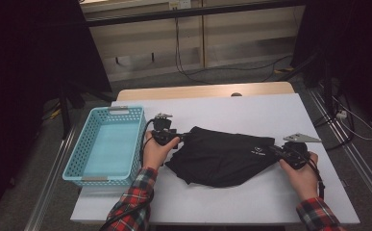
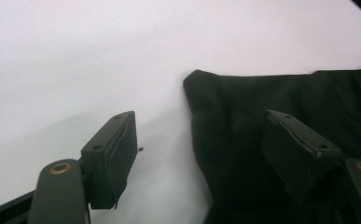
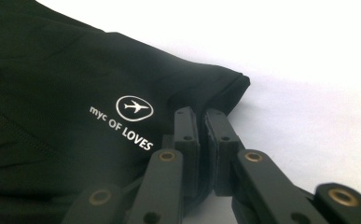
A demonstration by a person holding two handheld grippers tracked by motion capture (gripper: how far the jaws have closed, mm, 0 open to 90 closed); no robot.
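- A black garment [image 1: 222,156] is laid crumpled on the white table [image 1: 251,110], stretched between the two grippers.
- Left gripper [image 1: 186,136] is held at the garment's left corner; jaws are seen spread in the left gripper view, with one jaw over bare table and the other over the cloth [image 2: 281,116]. No pinch is made there.
- Right gripper [image 1: 274,150] is held at the garment's right end; jaws are pressed together on the cloth's edge [image 3: 225,88], just beside the corner.
- A white printed logo [image 3: 134,106] with lettering is seen on the cloth just beside the right gripper's jaws.
- A light blue basket [image 1: 107,144] is placed just beside the left hand [image 1: 155,151], on the side away from the garment.
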